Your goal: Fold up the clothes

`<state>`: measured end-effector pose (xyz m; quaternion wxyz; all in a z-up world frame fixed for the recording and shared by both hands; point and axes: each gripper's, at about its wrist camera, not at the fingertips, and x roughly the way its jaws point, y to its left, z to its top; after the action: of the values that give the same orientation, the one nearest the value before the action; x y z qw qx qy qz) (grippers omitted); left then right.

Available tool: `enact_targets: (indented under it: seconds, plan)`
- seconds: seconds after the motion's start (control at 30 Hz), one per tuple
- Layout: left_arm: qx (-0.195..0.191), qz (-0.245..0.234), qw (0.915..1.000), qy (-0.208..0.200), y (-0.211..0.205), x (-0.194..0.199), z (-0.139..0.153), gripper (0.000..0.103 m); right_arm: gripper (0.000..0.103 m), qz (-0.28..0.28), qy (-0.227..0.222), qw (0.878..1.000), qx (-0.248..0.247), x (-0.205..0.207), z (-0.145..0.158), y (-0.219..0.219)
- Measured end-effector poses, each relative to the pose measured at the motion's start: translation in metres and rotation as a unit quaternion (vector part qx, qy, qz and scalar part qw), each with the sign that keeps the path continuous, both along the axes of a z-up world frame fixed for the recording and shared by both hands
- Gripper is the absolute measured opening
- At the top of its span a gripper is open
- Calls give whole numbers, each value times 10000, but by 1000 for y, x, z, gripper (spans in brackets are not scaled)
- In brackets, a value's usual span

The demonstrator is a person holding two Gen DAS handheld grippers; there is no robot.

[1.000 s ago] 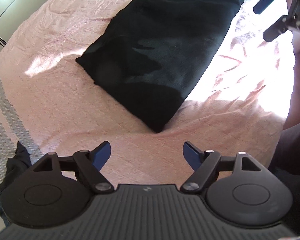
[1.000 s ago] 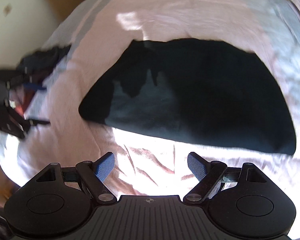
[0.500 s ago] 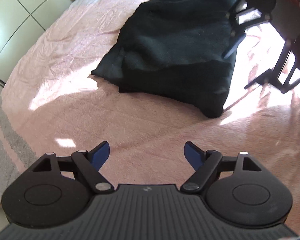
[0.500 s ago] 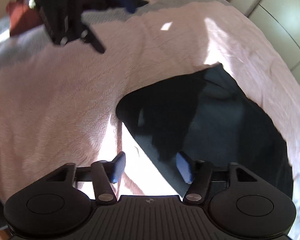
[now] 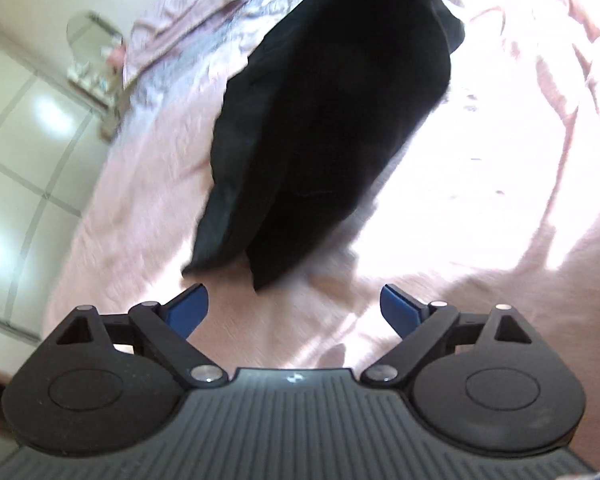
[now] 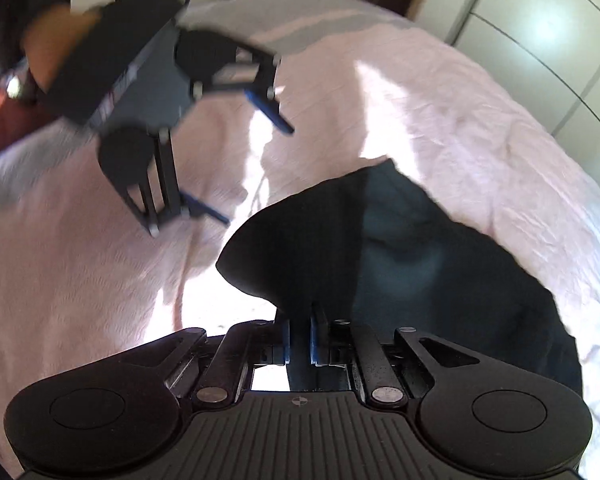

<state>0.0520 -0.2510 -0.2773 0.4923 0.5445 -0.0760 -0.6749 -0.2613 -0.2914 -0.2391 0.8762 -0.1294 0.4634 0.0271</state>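
A folded black garment (image 6: 440,264) lies on a bed covered with a pink bedspread (image 6: 440,100), partly in bright sunlight. The right tongs (image 6: 299,338) are clamped on the garment's near edge, the blue pads pressed almost together with dark cloth pinched between them. The left tongs (image 5: 294,308) stand wide and their jaws are opening, with nothing between them but bedspread; the garment's near corner (image 5: 260,276) lies just ahead of the pads, not touched. In the right wrist view the left tongs (image 6: 256,168) hang above the bedspread beside the garment, held in a hand (image 6: 54,46).
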Motion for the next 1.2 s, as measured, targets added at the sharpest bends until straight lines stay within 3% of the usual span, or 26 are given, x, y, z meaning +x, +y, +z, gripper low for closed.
enact_targets:
  seconds: [0.27,0.37,0.4,0.43,0.5,0.6,0.77,1.0,1.07,1.2]
  plan:
    - [-732,-766,9917,-729,-63,-1,-33,97,7,-306,-72,9992,246,-1,7,-26]
    - [-458,-1156,9893,-763,-77,2,-45,92,7,-297,-48,9989,346,7,5,-19]
    - [-270,-1283,9885,-758,-81,3,-48,77,7,-308,-42,9988,371,8,3,-17]
    - [-49,-1361,9879,-738,-85,4,-50,53,7,-314,-32,9988,385,8,1,-16]
    - [263,-1468,9861,-734,-92,6,-52,26,7,-338,-2,9985,436,8,-1,-14]
    - [347,-1509,9855,-696,-96,9,-41,10,7,-340,70,9977,575,11,0,-13]
    - [462,-1481,9858,-640,-84,12,-4,6,7,-139,135,9972,727,10,9,-3]
    - [905,-1151,9869,-681,-24,0,50,6,6,204,43,9912,1311,-12,35,34]
    - [1018,-1088,9863,-711,-22,-4,67,6,6,115,-96,9876,1565,-15,43,32]
    - [1024,-1193,9833,-920,-56,-19,112,6,4,-534,-579,9746,2095,-32,65,-5]
